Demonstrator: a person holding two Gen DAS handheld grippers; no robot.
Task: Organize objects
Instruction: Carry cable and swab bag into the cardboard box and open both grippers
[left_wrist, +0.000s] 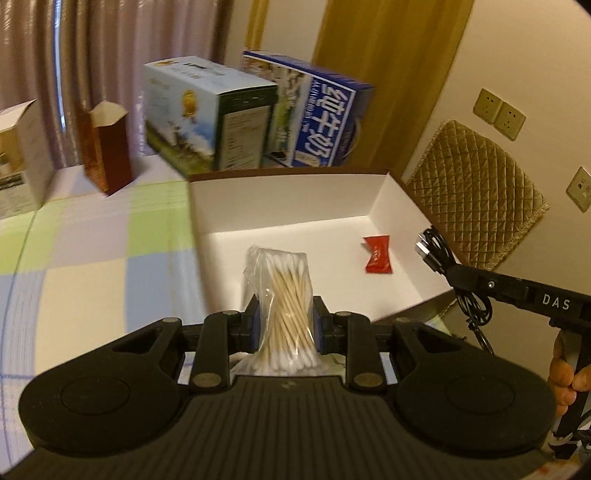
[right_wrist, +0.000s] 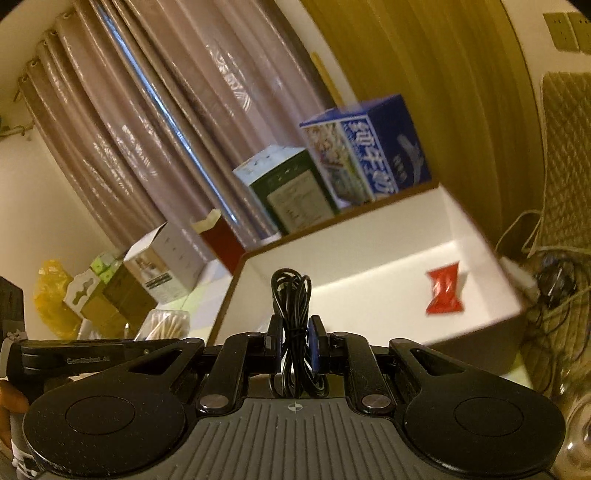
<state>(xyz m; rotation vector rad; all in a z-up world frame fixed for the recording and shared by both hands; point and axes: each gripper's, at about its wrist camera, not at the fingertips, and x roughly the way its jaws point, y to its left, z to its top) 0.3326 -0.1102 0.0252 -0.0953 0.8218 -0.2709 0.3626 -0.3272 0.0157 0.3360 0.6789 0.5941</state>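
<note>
Left tongs (left_wrist: 286, 317) clench a bag of cotton swabs (left_wrist: 284, 306), right tongs (right_wrist: 294, 341) grasp a coiled black cable (right_wrist: 291, 321), both near the white tray (left_wrist: 295, 206)

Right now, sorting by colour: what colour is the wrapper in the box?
Red, clearest in the left wrist view.

My left wrist camera looks forward along my left hand-held gripper (left_wrist: 284, 314), close above the near edge of the white tray (left_wrist: 391, 199), facing the curtains. My right wrist camera, tilted, looks along my right hand-held gripper (right_wrist: 295, 341) from the tray's (right_wrist: 476, 236) near side. Both views share the tray, red packet (left_wrist: 376, 254) (right_wrist: 443, 291) and blue carton (left_wrist: 325, 122) (right_wrist: 373, 147).
</note>
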